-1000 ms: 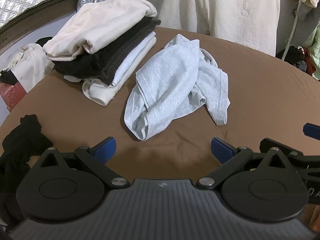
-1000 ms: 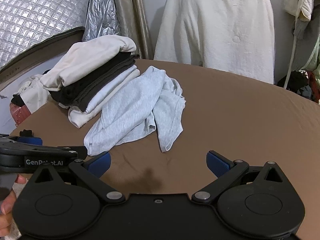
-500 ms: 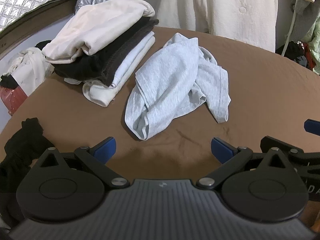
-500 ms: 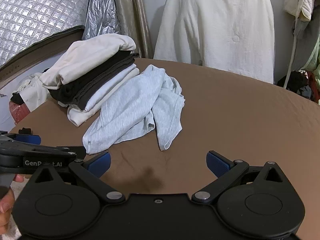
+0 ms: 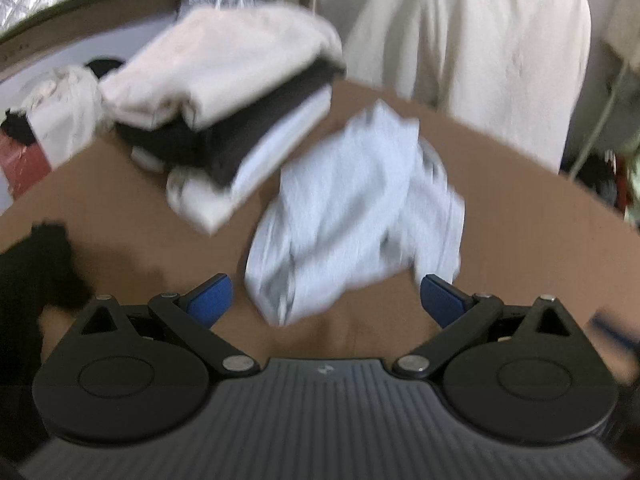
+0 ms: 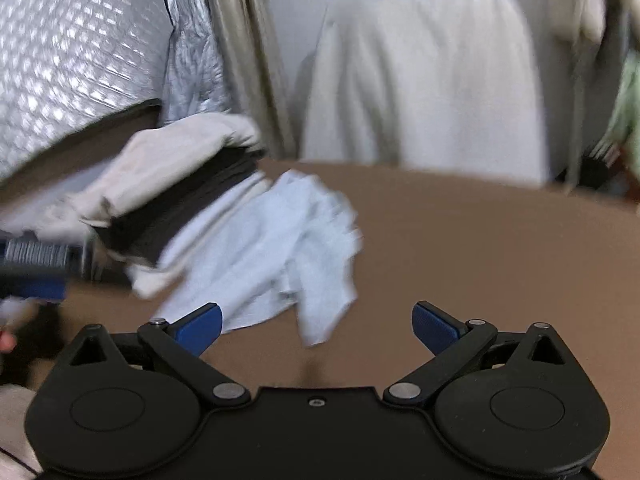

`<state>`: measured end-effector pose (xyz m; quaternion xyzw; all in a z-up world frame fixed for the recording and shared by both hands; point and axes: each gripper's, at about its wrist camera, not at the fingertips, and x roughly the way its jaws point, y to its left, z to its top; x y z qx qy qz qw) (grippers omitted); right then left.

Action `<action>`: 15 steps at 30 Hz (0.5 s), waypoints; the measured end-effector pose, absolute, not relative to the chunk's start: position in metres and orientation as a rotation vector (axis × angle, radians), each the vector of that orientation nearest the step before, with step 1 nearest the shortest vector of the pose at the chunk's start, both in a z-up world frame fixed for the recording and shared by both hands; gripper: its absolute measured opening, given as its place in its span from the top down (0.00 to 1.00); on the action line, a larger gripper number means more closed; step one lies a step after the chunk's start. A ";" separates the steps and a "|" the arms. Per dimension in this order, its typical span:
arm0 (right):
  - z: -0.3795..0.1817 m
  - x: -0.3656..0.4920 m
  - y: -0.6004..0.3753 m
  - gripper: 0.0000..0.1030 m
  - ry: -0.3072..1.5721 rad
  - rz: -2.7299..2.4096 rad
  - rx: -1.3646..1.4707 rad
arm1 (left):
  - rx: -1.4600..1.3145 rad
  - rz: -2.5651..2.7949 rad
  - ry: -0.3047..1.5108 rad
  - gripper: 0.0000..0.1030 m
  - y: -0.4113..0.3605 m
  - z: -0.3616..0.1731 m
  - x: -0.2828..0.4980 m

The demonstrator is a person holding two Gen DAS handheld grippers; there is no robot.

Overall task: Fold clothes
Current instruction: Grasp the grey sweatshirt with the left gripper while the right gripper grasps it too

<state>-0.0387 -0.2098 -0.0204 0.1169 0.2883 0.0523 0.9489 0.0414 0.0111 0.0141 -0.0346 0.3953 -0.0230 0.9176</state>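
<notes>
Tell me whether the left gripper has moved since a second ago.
Yes. The left gripper has moved forward: the grey garment on the brown table now reaches between its open fingers.

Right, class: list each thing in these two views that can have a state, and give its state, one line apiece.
Light grey garment: crumpled, unfolded, lying on the brown table.
Stack of clothes: folded, piled cream over black over white.
Black garment: bunched at the table's left edge.
Left gripper: open, empty, near the grey garment's front edge.
Right gripper: open, empty.
Cream garment: hanging behind the table.
</notes>
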 end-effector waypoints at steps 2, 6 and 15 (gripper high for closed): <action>-0.031 -0.019 -0.221 0.00 0.608 0.151 0.322 | -0.075 -0.042 0.798 0.02 0.010 0.024 0.059; -0.047 0.018 -0.233 0.18 0.579 0.148 0.400 | -0.066 -0.082 0.758 0.23 -0.004 0.026 0.098; -0.085 0.124 -0.246 0.10 0.625 0.176 0.479 | -0.073 -0.026 0.729 0.31 0.002 -0.071 0.159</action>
